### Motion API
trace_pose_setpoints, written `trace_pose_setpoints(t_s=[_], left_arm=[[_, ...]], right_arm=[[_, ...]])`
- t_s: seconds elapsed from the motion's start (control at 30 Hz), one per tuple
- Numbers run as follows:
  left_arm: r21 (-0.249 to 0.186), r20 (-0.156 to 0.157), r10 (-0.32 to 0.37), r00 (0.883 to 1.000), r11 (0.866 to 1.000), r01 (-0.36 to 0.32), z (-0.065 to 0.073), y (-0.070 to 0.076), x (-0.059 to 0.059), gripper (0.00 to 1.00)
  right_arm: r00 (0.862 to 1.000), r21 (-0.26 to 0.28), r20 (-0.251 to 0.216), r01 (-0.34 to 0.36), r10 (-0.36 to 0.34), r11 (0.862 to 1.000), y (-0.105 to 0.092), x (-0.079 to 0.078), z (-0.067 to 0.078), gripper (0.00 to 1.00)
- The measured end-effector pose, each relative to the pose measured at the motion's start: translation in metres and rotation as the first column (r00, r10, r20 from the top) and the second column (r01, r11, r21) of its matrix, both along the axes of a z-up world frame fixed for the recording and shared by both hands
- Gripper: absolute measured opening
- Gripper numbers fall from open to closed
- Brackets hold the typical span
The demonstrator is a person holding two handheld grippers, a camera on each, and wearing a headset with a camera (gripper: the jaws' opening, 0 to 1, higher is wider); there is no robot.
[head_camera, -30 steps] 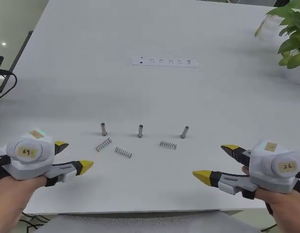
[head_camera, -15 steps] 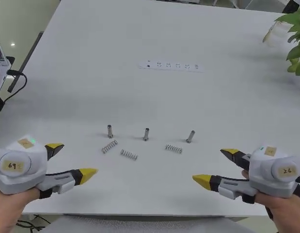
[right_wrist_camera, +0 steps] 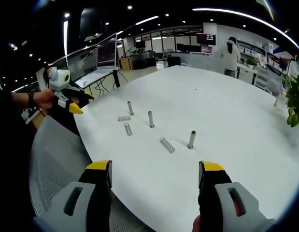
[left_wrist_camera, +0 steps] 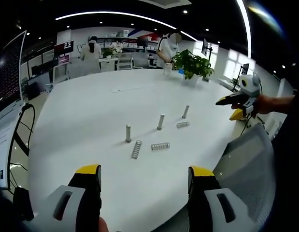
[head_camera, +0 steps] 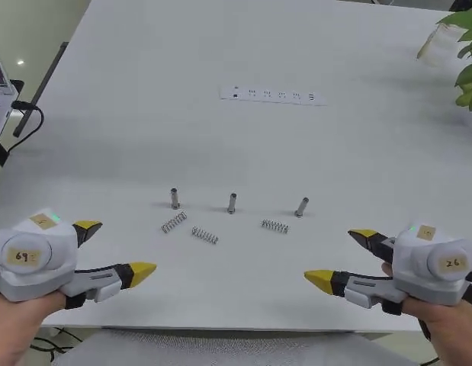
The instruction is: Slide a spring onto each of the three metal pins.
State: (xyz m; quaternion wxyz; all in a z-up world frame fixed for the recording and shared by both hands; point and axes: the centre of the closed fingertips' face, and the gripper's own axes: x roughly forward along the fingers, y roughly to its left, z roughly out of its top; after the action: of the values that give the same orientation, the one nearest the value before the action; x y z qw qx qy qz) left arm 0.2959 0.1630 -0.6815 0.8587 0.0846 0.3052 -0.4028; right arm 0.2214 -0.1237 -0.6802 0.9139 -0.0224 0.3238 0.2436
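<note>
Three pins [head_camera: 232, 203] standing upright in row at frame centre on counter [head_camera: 144, 114]; three springs [head_camera: 204, 235] lying just below. Hovering lower left, left gripper [head_camera: 121, 247], jaws spread, empty; lower right, right gripper [head_camera: 333, 255], likewise spread.

Plant [head_camera: 470, 75] cut by right edge; power strip [head_camera: 272, 95] markings unreadable.

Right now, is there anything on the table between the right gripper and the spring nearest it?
Nothing: in the head view the table is bare between the right gripper and that spring.
</note>
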Motion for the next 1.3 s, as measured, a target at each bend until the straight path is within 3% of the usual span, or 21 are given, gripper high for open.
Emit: trace_pose_setpoints(t_s=[0.13,0.4,0.63,0.83,1.0,1.3], left_arm=[[0.026,0.006,-0.03,1.0,0.999,0.03,-0.003,-0.004,0.0,0.7],[0.037,0.006,-0.056,0.998,0.998,0.056,-0.006,-0.013,0.006,0.68],[0.033,0.009,-0.08,0.997,0.996,0.08,-0.006,-0.033,0.017,0.67],[0.058,0.002,-0.113,0.994,0.992,0.113,-0.018,-0.042,0.023,0.65],[0.06,-0.006,-0.102,0.995,0.993,0.102,-0.028,-0.04,0.032,0.63],[0.08,-0.032,-0.106,0.994,0.991,0.108,-0.044,-0.044,0.037,0.59]], right_arm=[[1.0,0.002,-0.001,0.003,-0.003,1.0,0.0,0.0,0.0,0.72],[1.0,-0.004,-0.001,-0.001,0.001,1.0,0.001,0.0,-0.001,0.71],[1.0,-0.001,-0.009,-0.009,0.009,1.0,0.006,-0.001,-0.003,0.71],[1.0,0.003,-0.006,-0.008,0.008,1.0,0.007,-0.002,-0.002,0.71],[1.0,0.002,-0.007,-0.006,0.006,1.0,0.005,-0.003,-0.002,0.71],[1.0,-0.001,-0.01,0.0,0.0,1.0,0.003,-0.006,-0.002,0.71]])
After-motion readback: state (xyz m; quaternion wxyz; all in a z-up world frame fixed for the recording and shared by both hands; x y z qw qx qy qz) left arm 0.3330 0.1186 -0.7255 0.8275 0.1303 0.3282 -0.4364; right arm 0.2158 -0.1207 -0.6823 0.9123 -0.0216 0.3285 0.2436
